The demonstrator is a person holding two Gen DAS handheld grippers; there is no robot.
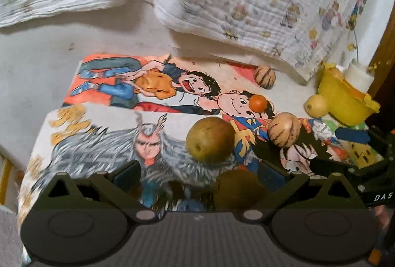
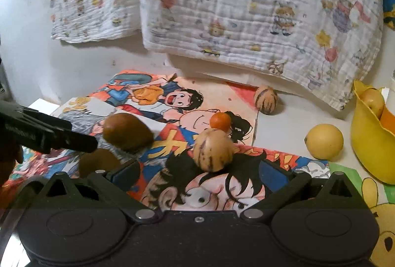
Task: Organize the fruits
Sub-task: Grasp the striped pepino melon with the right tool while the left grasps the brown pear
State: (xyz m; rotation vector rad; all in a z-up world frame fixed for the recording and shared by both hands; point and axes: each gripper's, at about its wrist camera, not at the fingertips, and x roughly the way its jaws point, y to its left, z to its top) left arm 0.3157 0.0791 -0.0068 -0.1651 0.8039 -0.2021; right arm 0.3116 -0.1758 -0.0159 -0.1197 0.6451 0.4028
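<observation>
On the surface, covered by cartoon posters, the fruits are seen scattered. At the far left of the right wrist view, the left hand-held gripper is seen from the side as a dark arm; in its own view its fingers are spread wide, with a blurred brown fruit lying low between them, untouched as far as can be told. Just beyond lies a brown pear. Further right, a striped melon stands between the widely spread fingers of the right hand-held gripper, apart from both. A small orange rests just behind it, and a second striped melon lies near the hanging printed cloth. To the right, a lemon sits just beside a yellow bowl, in which another yellowish fruit is held.
</observation>
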